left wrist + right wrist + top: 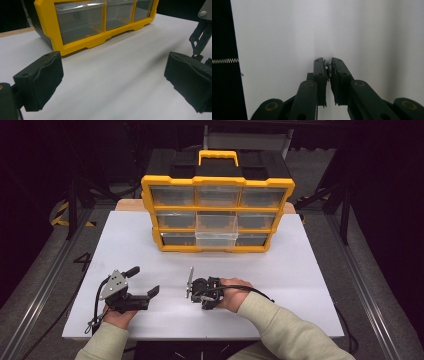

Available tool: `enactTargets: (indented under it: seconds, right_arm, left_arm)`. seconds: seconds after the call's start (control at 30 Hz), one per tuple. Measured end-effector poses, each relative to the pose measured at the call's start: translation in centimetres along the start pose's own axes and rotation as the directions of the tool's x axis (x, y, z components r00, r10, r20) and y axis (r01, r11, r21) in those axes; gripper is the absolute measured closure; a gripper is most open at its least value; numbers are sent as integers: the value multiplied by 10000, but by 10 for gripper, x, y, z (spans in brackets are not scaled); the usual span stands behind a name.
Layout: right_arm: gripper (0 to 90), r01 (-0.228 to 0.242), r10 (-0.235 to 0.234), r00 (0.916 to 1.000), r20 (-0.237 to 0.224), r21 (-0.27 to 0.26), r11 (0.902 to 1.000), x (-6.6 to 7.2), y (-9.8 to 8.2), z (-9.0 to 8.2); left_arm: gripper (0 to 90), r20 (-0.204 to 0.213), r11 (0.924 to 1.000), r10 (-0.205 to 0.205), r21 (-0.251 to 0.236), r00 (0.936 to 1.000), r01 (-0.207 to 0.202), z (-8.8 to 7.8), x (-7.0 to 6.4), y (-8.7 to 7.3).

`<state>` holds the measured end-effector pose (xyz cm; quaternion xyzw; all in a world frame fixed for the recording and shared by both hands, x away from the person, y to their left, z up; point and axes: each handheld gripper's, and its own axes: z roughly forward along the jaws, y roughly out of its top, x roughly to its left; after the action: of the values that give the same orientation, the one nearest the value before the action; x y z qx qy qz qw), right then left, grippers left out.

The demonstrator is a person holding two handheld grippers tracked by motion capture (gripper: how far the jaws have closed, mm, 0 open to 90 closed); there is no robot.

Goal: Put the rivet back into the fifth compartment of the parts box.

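From the high view I am watching the yellow drawer organizer [217, 215] sitting at twelve o'clock on the white table [300, 270], its middle drawer [216, 236] sticking out toward the person, probably for reaching into. The left gripper [145, 281] is resting at seven o'clock, jaws spread wide and empty; the right gripper [192, 287] is lying at six o'clock. In the left gripper view I am seeing the pads [41, 80] wide apart, facing the organizer's bottom row. In the right gripper view the right gripper's jaws are pressing nearly together with nothing between them, pointing at bare table.
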<state>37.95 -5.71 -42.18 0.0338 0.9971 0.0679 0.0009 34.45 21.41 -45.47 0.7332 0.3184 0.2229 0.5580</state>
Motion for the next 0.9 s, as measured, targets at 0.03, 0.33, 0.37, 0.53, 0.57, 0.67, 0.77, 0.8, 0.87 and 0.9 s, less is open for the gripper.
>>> enactTargets:
  seconds: [0.03, 0.33, 0.37, 0.53, 0.57, 0.67, 0.77, 0.8, 0.87, 0.9]
  right_arm:
    - [828, 14, -14, 10000, -20, -15, 10000, 0, 0, -1]
    - [828, 224, -221, 9997, 91, -312, 9993, 3, 5, -24]
    - [828, 215, -212, 9997, 104, -340, 9992, 3, 6, -27]
    - [828, 326, -315, 9992, 237, -495, 9982, 1, 8, -47]
    - [827, 328, -314, 9991, 272, -522, 9981, 1, 8, -51]
    - [828, 362, -342, 9987, 368, -568, 9977, -1, 9, -59]
    - [827, 355, -324, 9983, 485, -635, 9973, -2, 9, -71]
    - [828, 394, -360, 9978, 560, -600, 9974, -2, 10, -75]
    - [828, 437, -394, 9971, 654, -642, 9970, -2, 11, -83]
    - [827, 440, -396, 9970, 660, -660, 9968, -2, 11, -88]
  left_arm:
    - [31, 0, 10000, -2, -2, 10000, 2, 0, 0, 0]
    - [31, -8, 10000, -48, -5, 10000, 48, 0, 0, 0]
    - [31, -6, 10000, -48, -3, 10000, 48, 0, 0, 0]
    - [31, -14, 10000, -47, -6, 10000, 47, 0, 0, 0]
    - [31, -21, 10000, -50, -14, 10000, 49, 0, 0, 0]
    - [31, -26, 10000, -55, -11, 10000, 55, 0, 0, 0]
    - [31, -10, 10000, -18, -1, 10000, 18, 0, 0, 0]
    - [31, -10, 10000, -16, -2, 10000, 16, 0, 0, 0]
    - [31, -20, 10000, -23, 1, 10000, 23, 0, 0, 0]
    - [31, -11, 10000, -24, -7, 10000, 24, 0, 0, 0]
